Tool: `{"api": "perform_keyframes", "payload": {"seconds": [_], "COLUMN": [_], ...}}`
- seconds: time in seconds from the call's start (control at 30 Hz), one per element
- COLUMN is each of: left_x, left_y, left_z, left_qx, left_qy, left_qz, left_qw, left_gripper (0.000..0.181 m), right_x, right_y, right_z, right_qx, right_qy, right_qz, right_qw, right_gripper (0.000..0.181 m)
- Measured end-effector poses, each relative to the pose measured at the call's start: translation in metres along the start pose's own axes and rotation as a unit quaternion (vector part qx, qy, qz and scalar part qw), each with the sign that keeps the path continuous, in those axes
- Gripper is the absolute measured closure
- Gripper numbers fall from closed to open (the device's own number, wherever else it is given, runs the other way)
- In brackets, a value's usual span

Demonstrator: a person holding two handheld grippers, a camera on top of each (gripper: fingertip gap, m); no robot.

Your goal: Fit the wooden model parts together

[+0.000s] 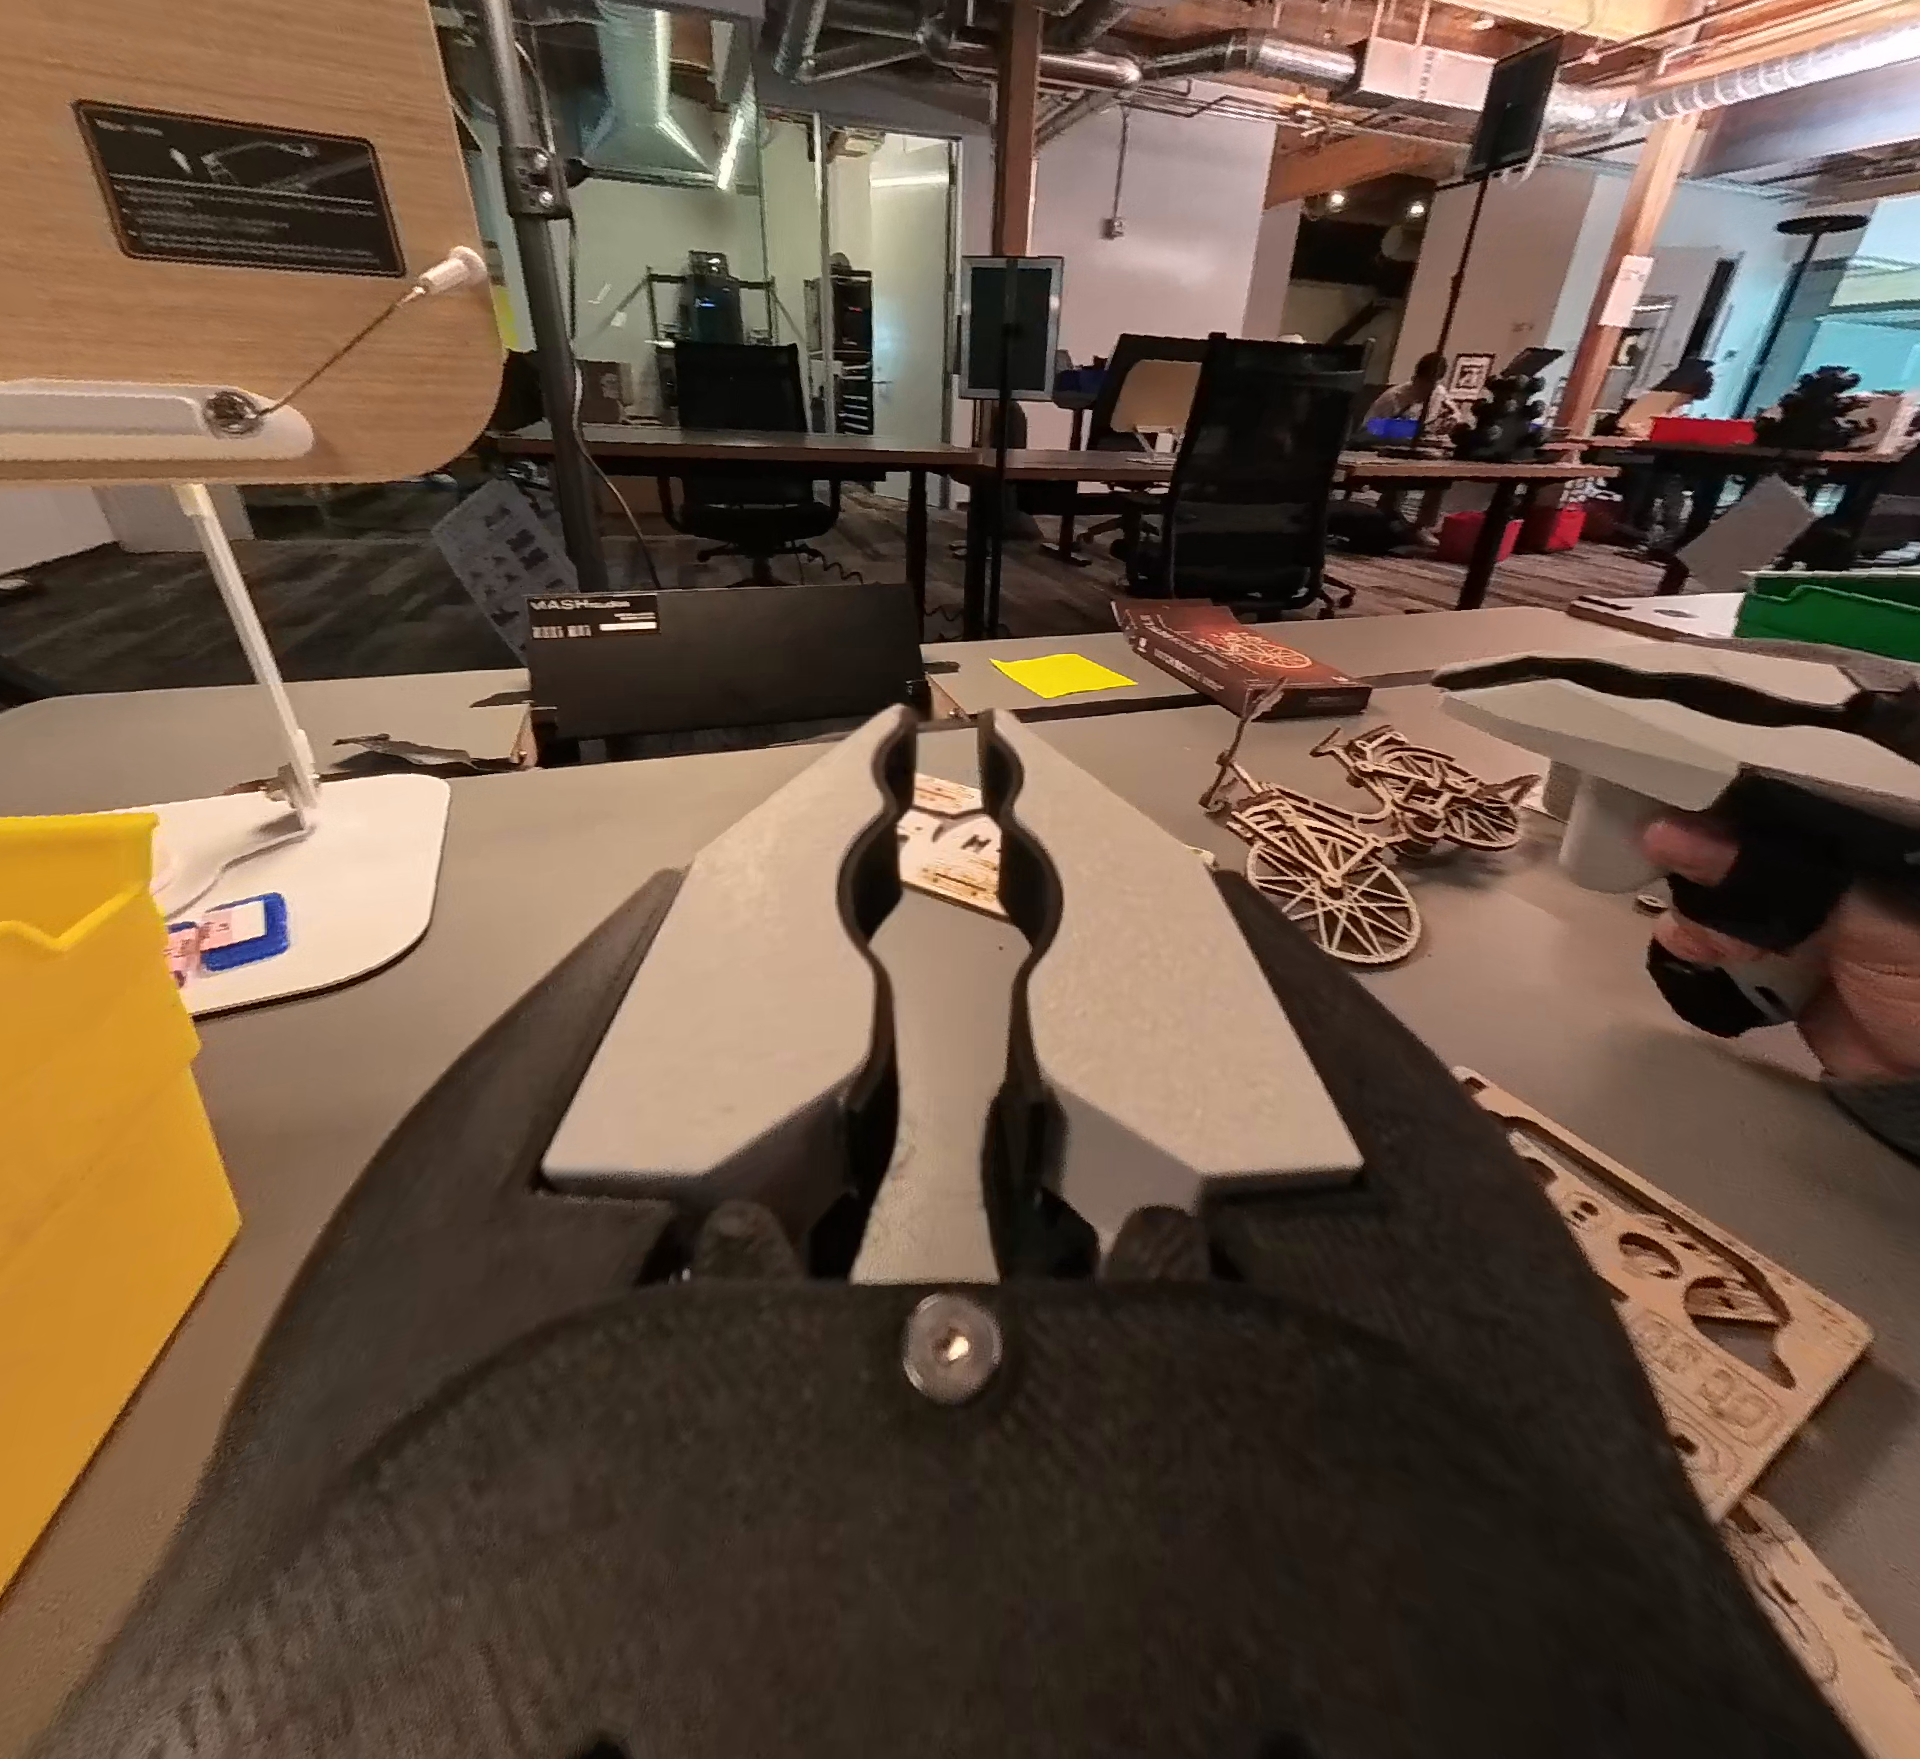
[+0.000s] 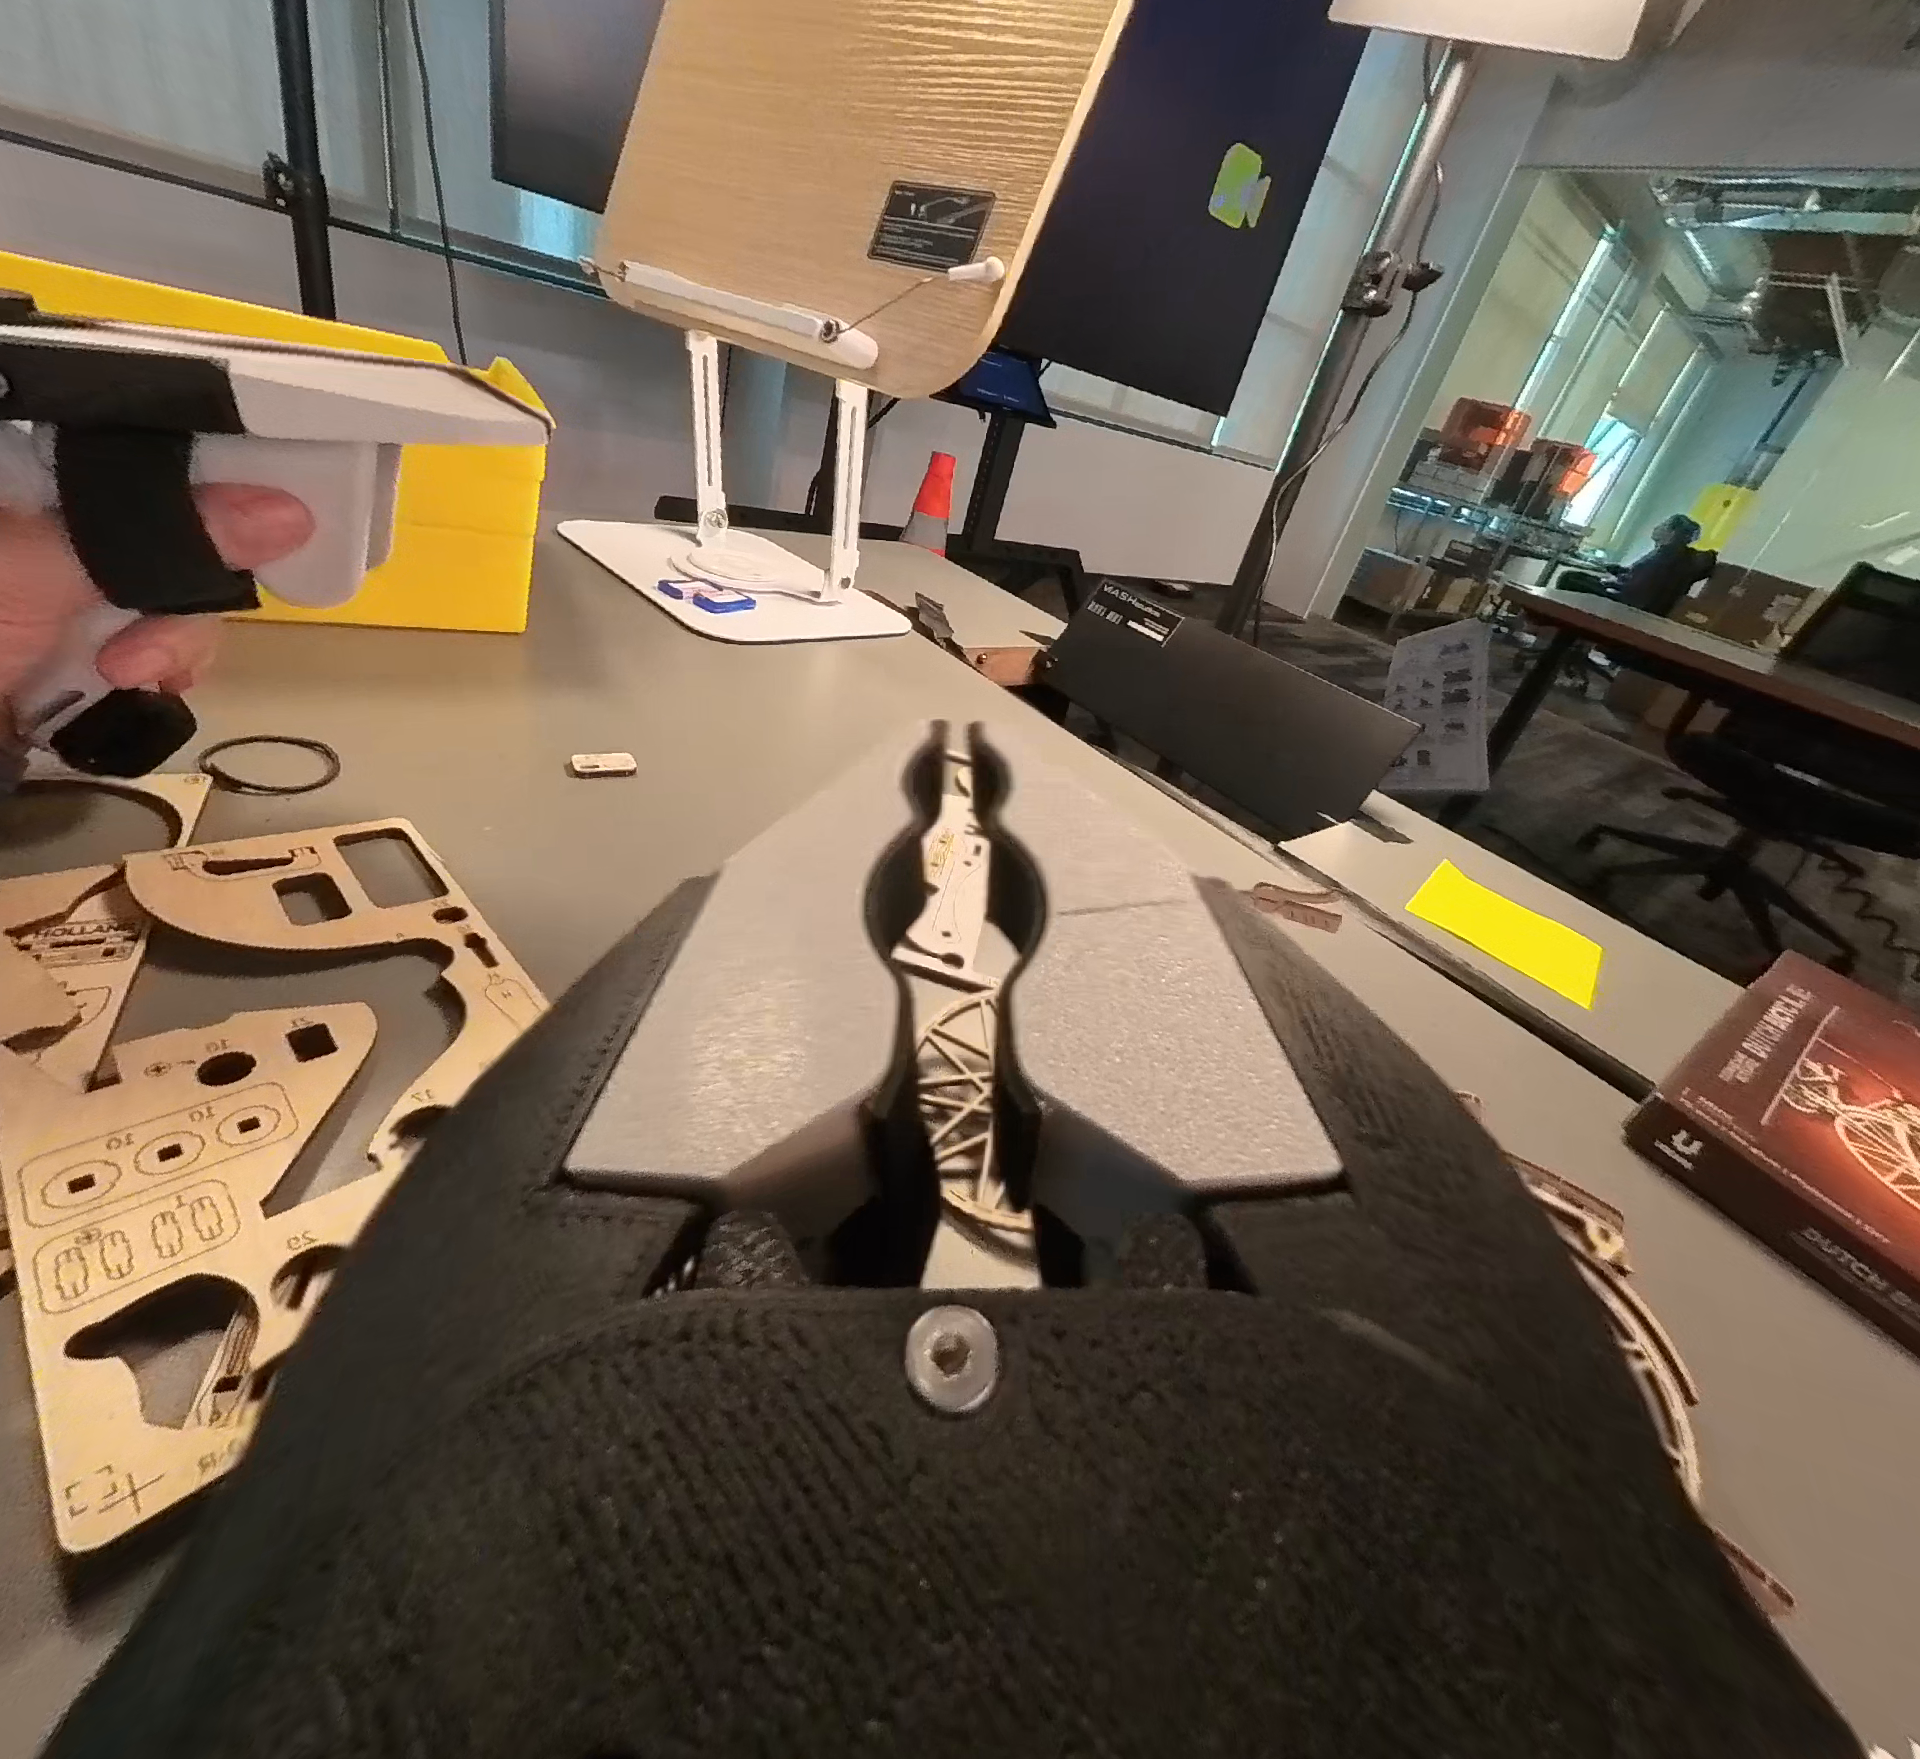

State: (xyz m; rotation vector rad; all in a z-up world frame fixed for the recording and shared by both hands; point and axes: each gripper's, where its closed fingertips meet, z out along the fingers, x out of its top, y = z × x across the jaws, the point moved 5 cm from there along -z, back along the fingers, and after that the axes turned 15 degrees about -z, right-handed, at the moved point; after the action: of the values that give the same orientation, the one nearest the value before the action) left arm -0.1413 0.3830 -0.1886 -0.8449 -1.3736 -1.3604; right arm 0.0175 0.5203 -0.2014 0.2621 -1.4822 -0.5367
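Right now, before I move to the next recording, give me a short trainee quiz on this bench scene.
1. True or false: in the left wrist view, the yellow bin sits left of the left gripper.
2. How many wooden bicycle models stand on the grey table? A one, B two, C four.
3. Fill in: the paper note beside the dark kit box is ___.
Key: 1 true; 2 B; 3 yellow.
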Motion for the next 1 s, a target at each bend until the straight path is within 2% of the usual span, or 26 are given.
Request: {"api": "perform_keyframes", "payload": {"seconds": [0.07, 0.17, 0.23, 0.27, 0.4, 0.47, 0.5, 0.53, 0.67, 1.0], "left_x": [0.0002, -0.0025, -0.0021, -0.0018, -0.0022, 0.0004, 0.0014, 0.0014, -0.0022, -0.0036], "left_y": [-0.0006, 0.0025, 0.0036, 0.0036, 0.0024, 0.0007, 0.0008, 0.0018, 0.0051, 0.0078], "left_z": [-0.0004, 0.0016, 0.0012, 0.0009, 0.0010, -0.0006, -0.0013, -0.0016, 0.0005, 0.0013], "left_qx": [0.006, -0.006, -0.006, -0.003, 0.004, 0.013, 0.013, 0.007, -0.017, -0.028], "left_qy": [-0.002, -0.015, -0.007, -0.007, -0.013, 0.001, 0.004, 0.001, -0.015, -0.017], "left_qz": [0.008, 0.010, 0.016, 0.021, 0.021, 0.025, 0.026, 0.025, 0.010, 0.018], "left_qw": [1.000, 1.000, 1.000, 1.000, 1.000, 1.000, 1.000, 1.000, 1.000, 0.999], "left_gripper": [0.181, 0.181, 0.174, 0.177, 0.181, 0.173, 0.177, 0.181, 0.181, 0.181], "right_x": [-0.0006, -0.0009, 0.0009, 0.0013, -0.0012, -0.0006, 0.0002, 0.0009, -0.0003, 0.0026], "right_y": [-0.0015, -0.0037, -0.0029, -0.0025, -0.0049, -0.0039, -0.0024, -0.0013, -0.0029, -0.0088], "right_z": [0.0002, 0.0014, 0.0007, 0.0002, 0.0021, 0.0020, 0.0014, 0.0006, 0.0014, 0.0010], "right_qx": [0.006, 0.014, 0.007, 0.004, 0.011, 0.004, -0.004, -0.010, -0.002, 0.023], "right_qy": [-0.003, -0.004, 0.002, 0.002, -0.009, -0.006, -0.003, -0.001, -0.007, 0.006], "right_qz": [-0.004, -0.004, -0.007, -0.012, -0.016, -0.017, -0.019, -0.022, -0.019, -0.020], "right_qw": [1.000, 1.000, 1.000, 1.000, 1.000, 1.000, 1.000, 1.000, 1.000, 1.000], "right_gripper": [0.181, 0.180, 0.173, 0.181, 0.181, 0.170, 0.168, 0.181, 0.181, 0.181]}}
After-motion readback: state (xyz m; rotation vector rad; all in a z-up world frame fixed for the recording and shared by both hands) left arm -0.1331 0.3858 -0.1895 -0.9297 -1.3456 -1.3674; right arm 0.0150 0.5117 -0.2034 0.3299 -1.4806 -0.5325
